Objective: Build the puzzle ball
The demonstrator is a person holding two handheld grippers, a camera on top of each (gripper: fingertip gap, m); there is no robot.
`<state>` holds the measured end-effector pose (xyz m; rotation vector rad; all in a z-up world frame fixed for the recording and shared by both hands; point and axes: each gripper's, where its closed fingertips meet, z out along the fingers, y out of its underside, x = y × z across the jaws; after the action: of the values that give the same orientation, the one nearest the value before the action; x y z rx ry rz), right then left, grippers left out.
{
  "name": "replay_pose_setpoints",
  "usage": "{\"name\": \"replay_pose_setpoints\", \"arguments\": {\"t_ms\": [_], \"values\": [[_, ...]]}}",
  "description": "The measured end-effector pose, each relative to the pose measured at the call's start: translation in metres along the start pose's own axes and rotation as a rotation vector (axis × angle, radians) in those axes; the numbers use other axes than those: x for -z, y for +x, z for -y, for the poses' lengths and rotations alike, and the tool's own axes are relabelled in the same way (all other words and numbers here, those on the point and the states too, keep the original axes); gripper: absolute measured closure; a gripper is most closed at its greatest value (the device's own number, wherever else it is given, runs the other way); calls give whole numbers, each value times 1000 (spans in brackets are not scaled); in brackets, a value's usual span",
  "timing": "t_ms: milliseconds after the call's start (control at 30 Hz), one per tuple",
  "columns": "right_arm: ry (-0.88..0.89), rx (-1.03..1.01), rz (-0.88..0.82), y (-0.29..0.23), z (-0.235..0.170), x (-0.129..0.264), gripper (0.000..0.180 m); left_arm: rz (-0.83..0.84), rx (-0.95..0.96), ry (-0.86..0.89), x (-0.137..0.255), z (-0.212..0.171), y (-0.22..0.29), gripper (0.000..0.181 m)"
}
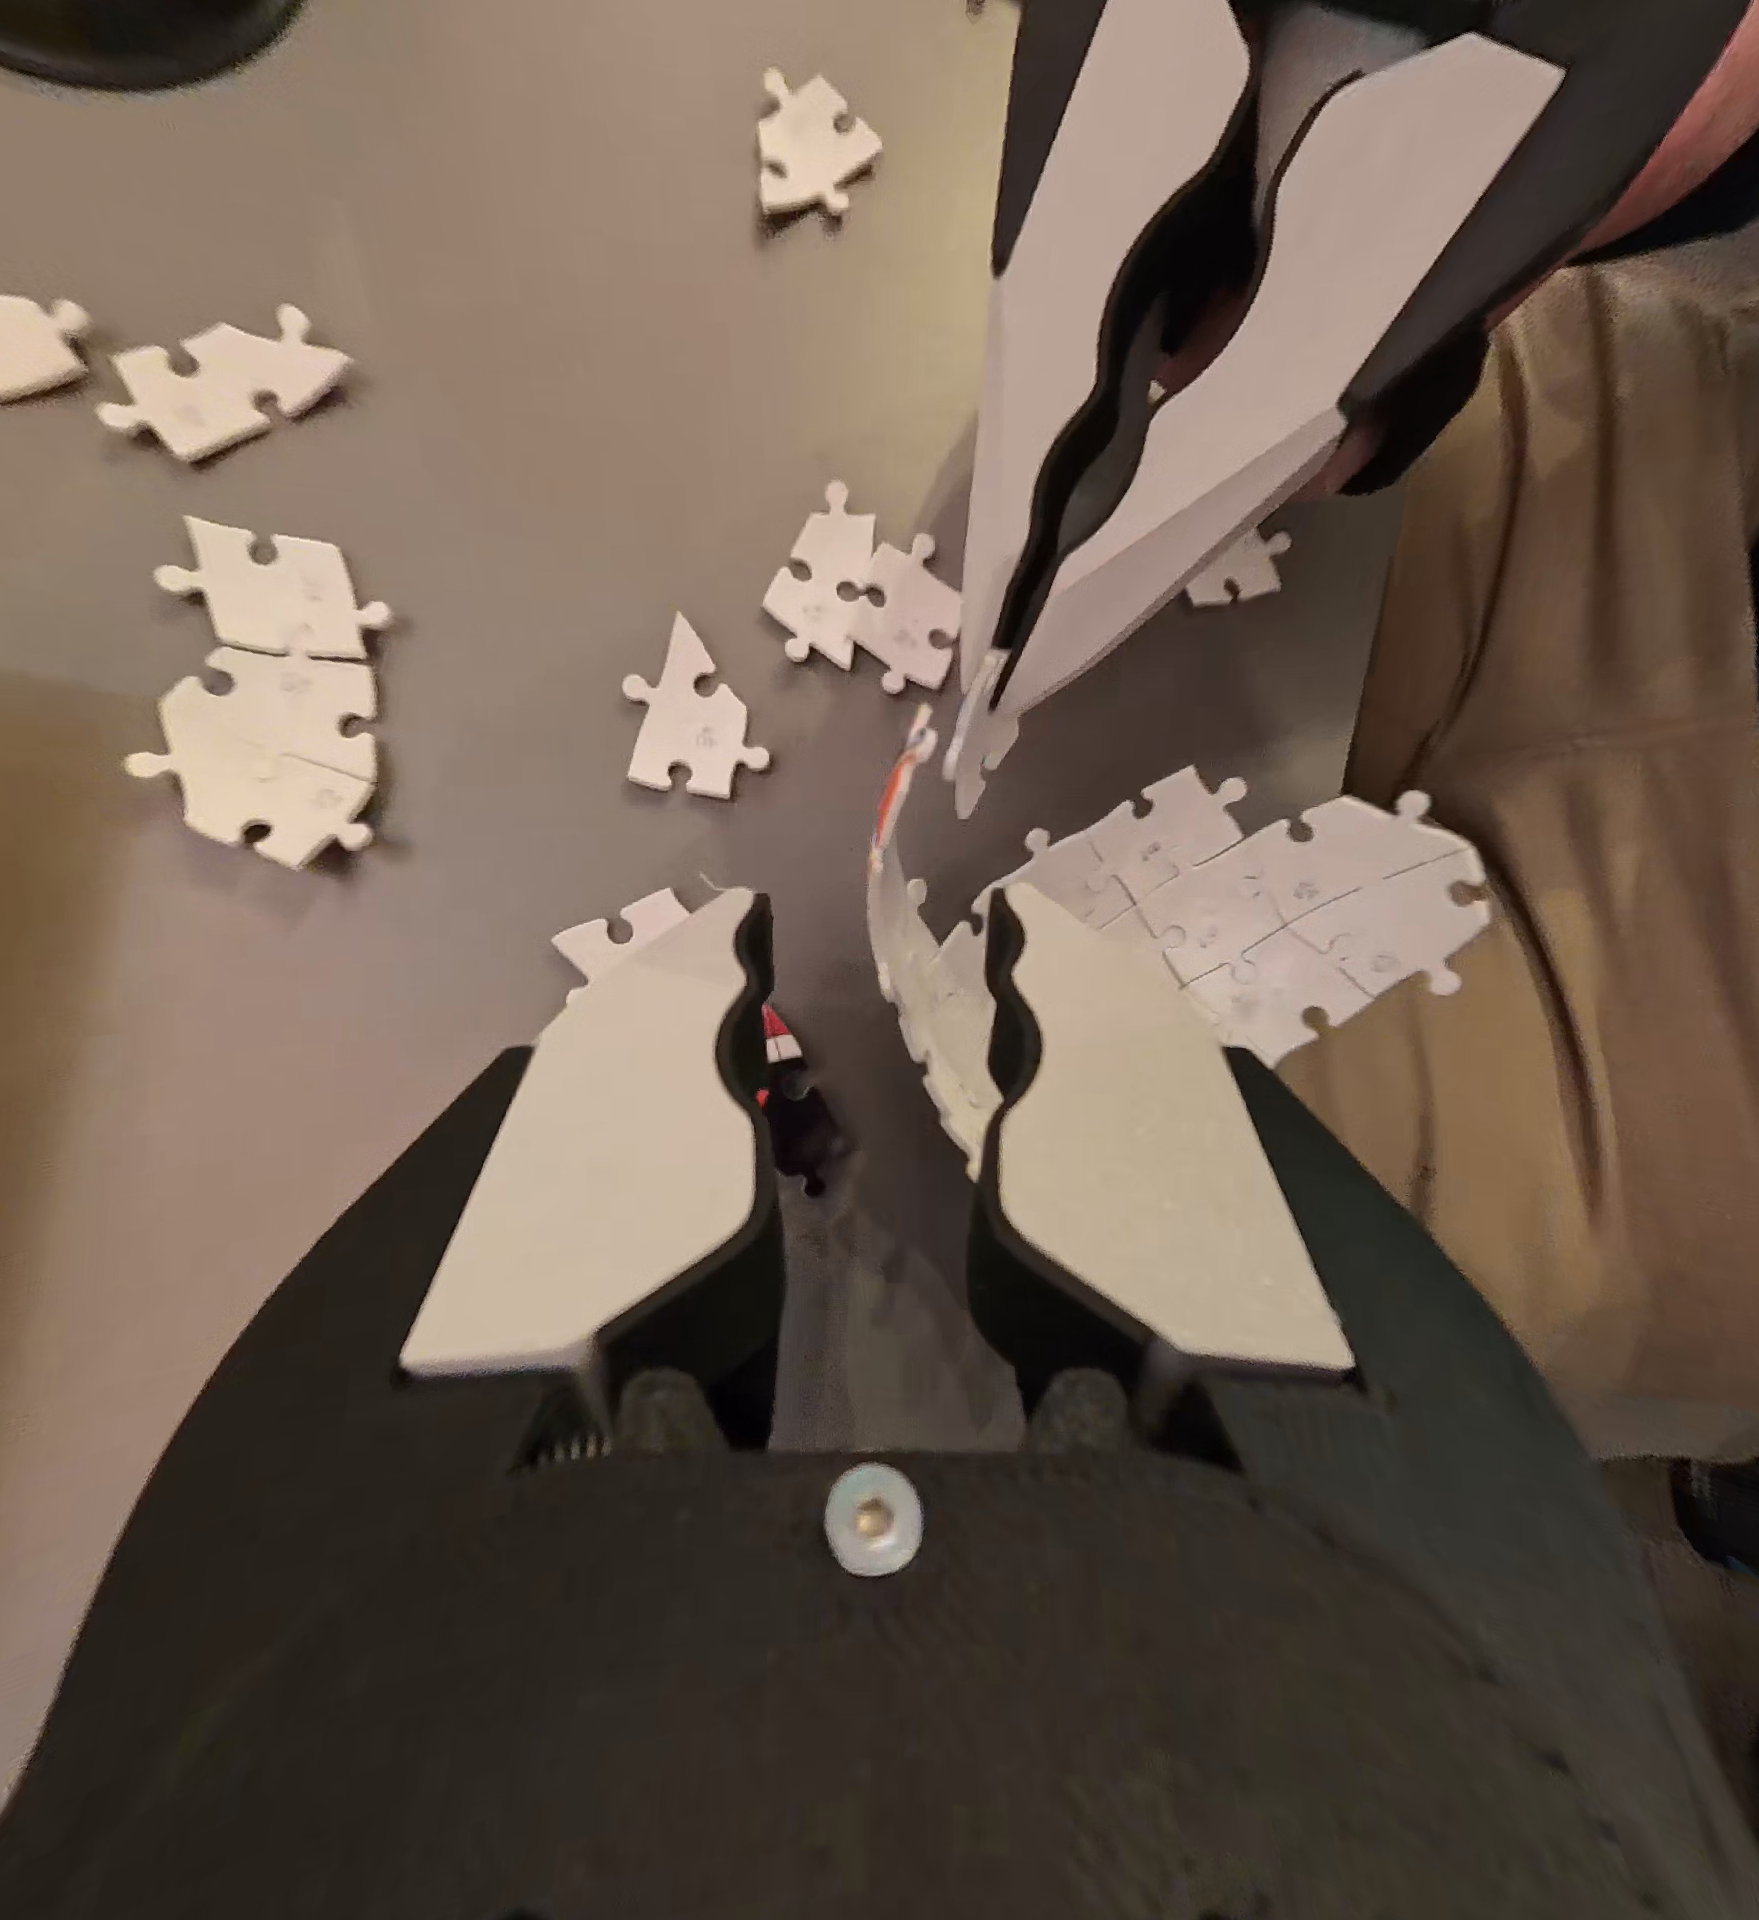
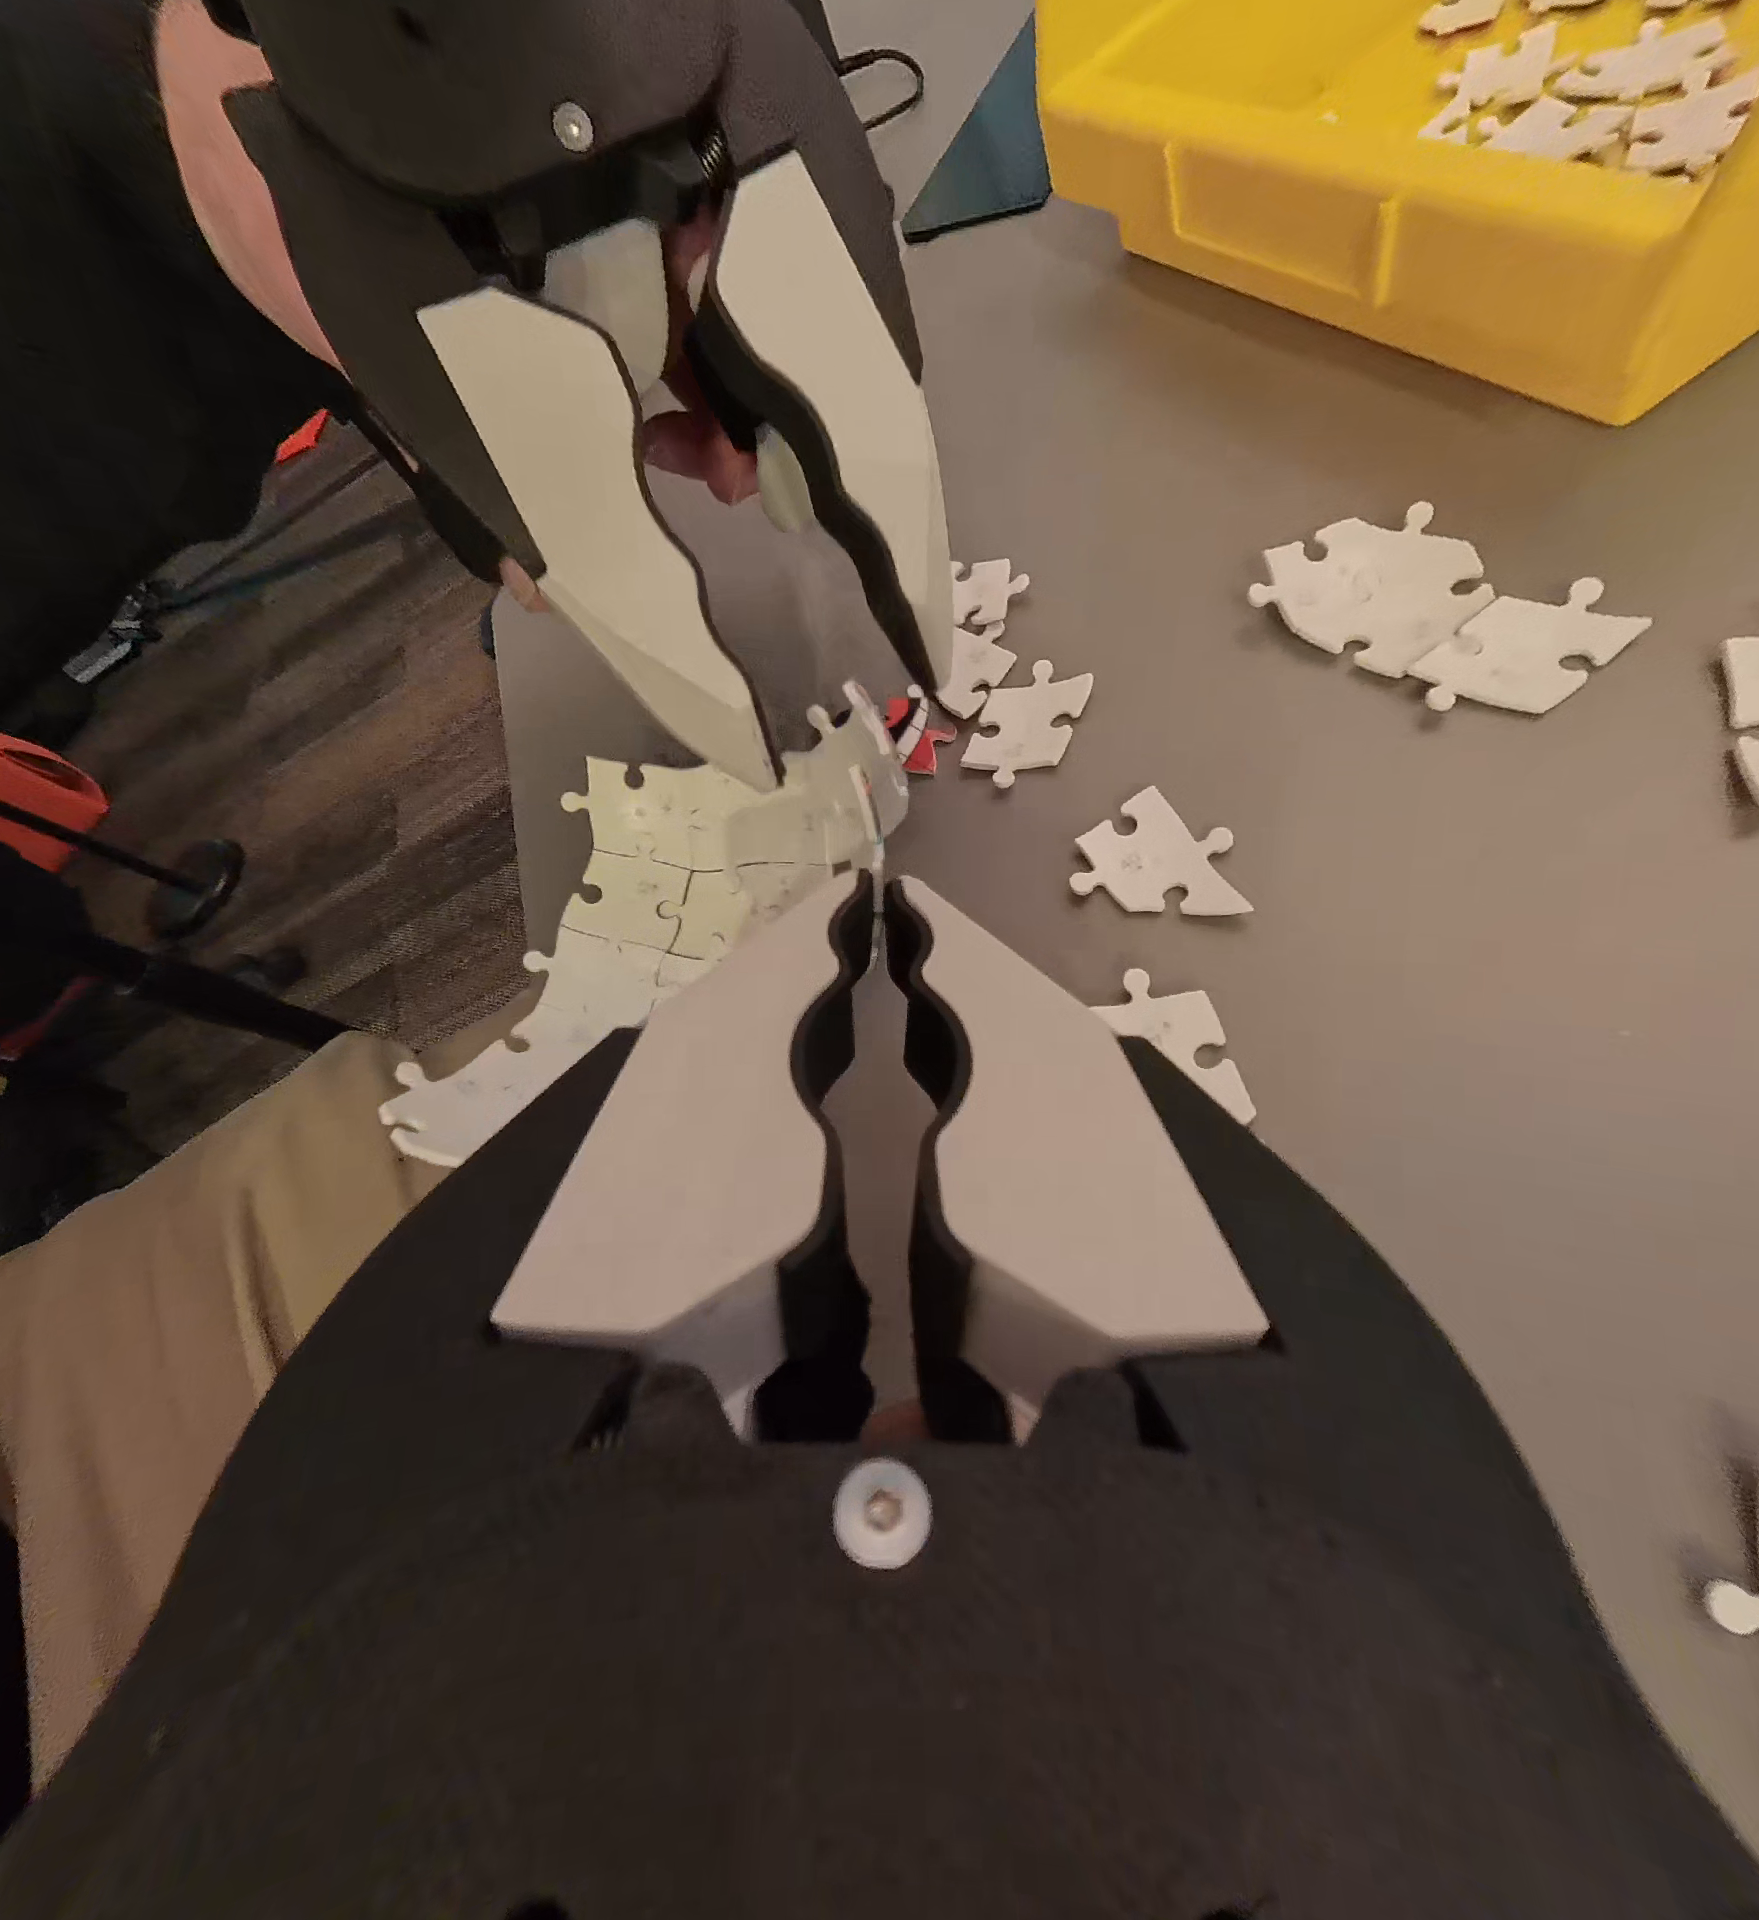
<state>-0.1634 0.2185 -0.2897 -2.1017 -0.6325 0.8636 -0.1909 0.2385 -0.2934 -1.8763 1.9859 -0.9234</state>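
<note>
A curved assembled puzzle section (image 1: 1270, 914), white back up, hangs over the grey table's near edge; it also shows in the right wrist view (image 2: 667, 862). Its upturned rim runs between the fingers of my left gripper (image 1: 875, 914), which is open around it. In the right wrist view the left gripper (image 2: 849, 738) comes down from the upper left. My right gripper (image 2: 880, 894) is shut on a white puzzle piece (image 2: 875, 847) seen edge-on, held at the rim's top end. In the left wrist view the right gripper (image 1: 1000, 686) holds that piece (image 1: 974, 748).
Loose white pieces (image 1: 698, 717) and small joined groups (image 1: 272, 707) lie across the table (image 1: 542, 416). A red-and-black printed piece (image 2: 916, 738) lies under the left gripper. A yellow bin (image 2: 1374, 239) with several pieces stands at the far right. A person's tan trousers (image 1: 1581, 831) are at the table edge. About 4 centimeters separates my left fingertips from my right. From the left gripper's tips to the curved assembled puzzle section (image 1: 1270, 914) is close to 8 centimeters.
</note>
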Motion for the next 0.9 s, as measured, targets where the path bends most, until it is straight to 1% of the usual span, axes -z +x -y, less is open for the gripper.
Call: {"name": "replay_pose_setpoints", "arguments": {"t_ms": [133,400,500,700,800,900], "values": [[23,-30,-1,5,-2,-5,180,-48,-25,-45,-17,-4,2,146],[37,-24,17,7,-2,-11,180,-86,-42,-31,-25,1,1,169],[41,-15,30,6,-1,-12,180,-93,-27,-22,-23,1,1,169],[42,38,48,2,5,-12,180,-74,-6,12,-14,2,-3,163],[38,45,52,3,7,-14,180,-66,-7,-2,-13,-2,-3,169],[30,49,57,3,7,-17,180,-61,-8,-14,-14,-5,-2,171]]}}
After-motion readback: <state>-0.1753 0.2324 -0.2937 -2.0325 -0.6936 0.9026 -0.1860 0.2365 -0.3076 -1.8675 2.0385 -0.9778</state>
